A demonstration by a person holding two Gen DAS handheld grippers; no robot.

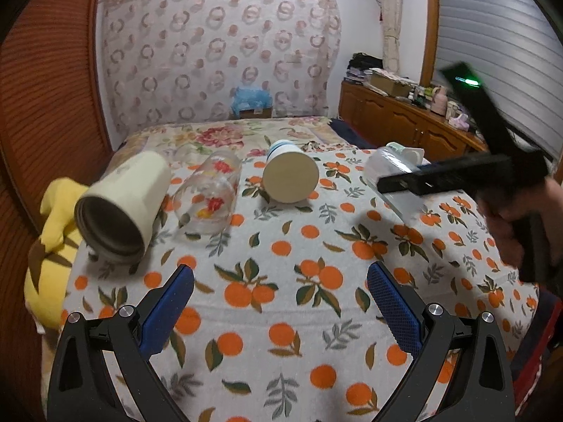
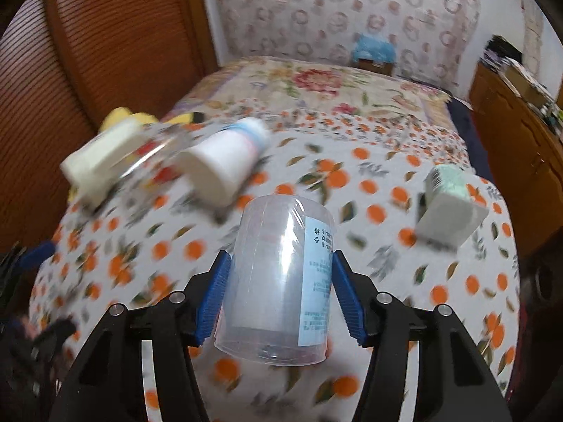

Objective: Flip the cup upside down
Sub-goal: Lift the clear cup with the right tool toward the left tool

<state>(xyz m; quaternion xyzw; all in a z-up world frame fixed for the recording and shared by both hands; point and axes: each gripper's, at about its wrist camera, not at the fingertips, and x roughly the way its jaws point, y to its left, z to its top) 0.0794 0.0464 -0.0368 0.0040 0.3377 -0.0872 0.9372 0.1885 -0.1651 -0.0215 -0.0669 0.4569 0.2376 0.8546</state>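
**Clear cup held aloft, mid-turn**

The clear plastic cup with the pale blue printed label point(image 2: 281, 281) is gripped between the blue ribbed pads point(image 2: 214, 299) of the right gripper point(image 2: 281, 292), clamped across its sides and carried above the orange-patterned white blanket point(image 2: 387, 176). In the right wrist view the cup's long axis is seen running roughly along the fingers, tilted slightly, with one round end towards the camera and the other pointing away; which end is the mouth cannot be told through the transparent wall. In the left wrist view the cup is partly hidden behind the gripper and blurred.

The cup is judged light and thin-walled, likely to flex under a hard squeeze and rather slippery, so a moderate grasp at mid-body, as made here, is favoured.

The left gripper point(image 1: 281, 302) is seen spread wide and empty, low over the blanket. A cream tumbler lying on its side point(image 1: 123, 207) rests well apart.
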